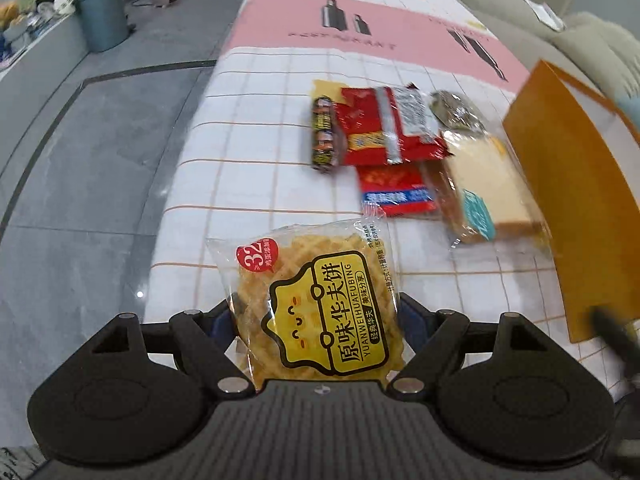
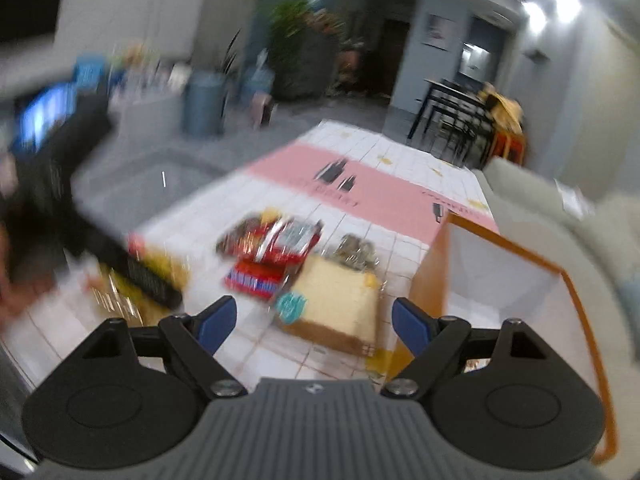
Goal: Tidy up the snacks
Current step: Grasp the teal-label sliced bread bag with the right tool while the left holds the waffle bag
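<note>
**Waffle packet gripped on the left; right fingers spread and empty**

Fingers of the left gripper (image 1: pixel 316 312) pinch a clear plastic packet of golden waffle biscuit with a yellow label (image 1: pixel 316 304), held at its near end above the near edge of the worktop (image 1: pixel 248 168), which is covered by a white grid-patterned cloth with a pink band. Fingers of the right gripper (image 2: pixel 314 320) stand spread with nothing between the blue pads (image 2: pixel 218 322); they hang above the worktop, just near a wrapped pale sponge-cake slice with a teal sticker (image 2: pixel 340 300).

Remaining snacks lie in a cluster at mid-worktop: a dark sausage-shaped stick (image 1: pixel 326 134) at the left, a red foil packet (image 1: pixel 390 126) touching it, a second red packet with a blue stripe (image 1: pixel 394 192) nearer, and a clear bag with dark contents (image 1: pixel 454 110) farther right. An orange open-topped box with a white interior (image 2: pixel 508 264) stands at the right, just beside the cake slice. The right-wrist view is blurred.
</note>
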The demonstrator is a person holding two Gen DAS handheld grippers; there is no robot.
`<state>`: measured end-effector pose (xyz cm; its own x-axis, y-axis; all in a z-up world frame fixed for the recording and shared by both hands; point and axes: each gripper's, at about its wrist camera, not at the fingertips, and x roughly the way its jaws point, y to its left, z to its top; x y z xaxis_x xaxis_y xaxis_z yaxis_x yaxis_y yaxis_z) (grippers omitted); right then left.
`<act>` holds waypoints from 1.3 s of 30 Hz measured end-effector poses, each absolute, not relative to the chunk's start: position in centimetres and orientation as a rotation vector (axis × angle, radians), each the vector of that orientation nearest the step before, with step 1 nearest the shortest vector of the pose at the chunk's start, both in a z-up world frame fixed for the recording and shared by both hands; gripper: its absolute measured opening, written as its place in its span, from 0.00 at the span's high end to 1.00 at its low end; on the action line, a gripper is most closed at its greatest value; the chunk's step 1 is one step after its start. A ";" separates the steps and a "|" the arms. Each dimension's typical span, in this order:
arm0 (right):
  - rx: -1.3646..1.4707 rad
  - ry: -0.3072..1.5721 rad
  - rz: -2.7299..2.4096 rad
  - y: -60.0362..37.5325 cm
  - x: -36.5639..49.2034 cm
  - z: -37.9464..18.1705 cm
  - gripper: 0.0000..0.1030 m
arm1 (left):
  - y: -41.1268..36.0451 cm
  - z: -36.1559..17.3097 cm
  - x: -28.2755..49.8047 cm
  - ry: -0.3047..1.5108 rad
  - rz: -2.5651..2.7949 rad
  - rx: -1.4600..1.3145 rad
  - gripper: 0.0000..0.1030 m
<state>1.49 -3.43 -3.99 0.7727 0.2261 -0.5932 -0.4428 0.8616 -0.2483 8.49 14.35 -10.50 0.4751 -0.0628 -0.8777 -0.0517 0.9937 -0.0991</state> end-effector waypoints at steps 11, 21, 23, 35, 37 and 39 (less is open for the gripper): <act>-0.894 0.605 0.300 5.2 5.1 -13.2 0.27 | 19.3 -11.2 8.0 1.097 0.060 -0.236 0.11; -0.956 0.553 0.149 7.3 7.6 -15.7 0.30 | 20.7 -11.5 8.8 1.105 0.061 -0.281 0.11; -0.936 0.561 0.128 7.1 7.6 -15.6 0.36 | 20.8 -11.6 8.8 1.110 0.059 -0.285 0.11; -1.003 0.529 0.184 7.0 5.1 -16.3 0.90 | 20.3 -11.8 9.1 1.149 0.023 -0.292 0.11; -0.929 0.551 0.195 6.4 5.0 -14.8 0.90 | 20.3 -11.6 9.1 1.143 0.020 -0.295 0.11; -0.873 0.573 0.215 6.1 4.9 -13.2 0.91 | 20.4 -11.5 9.0 1.146 0.017 -0.302 0.11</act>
<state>4.87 6.07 -13.23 0.8298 -0.0503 -0.5558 -0.4040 0.6329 -0.6604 9.00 20.38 -11.54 0.4169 -0.1404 -0.8980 -0.1671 0.9593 -0.2276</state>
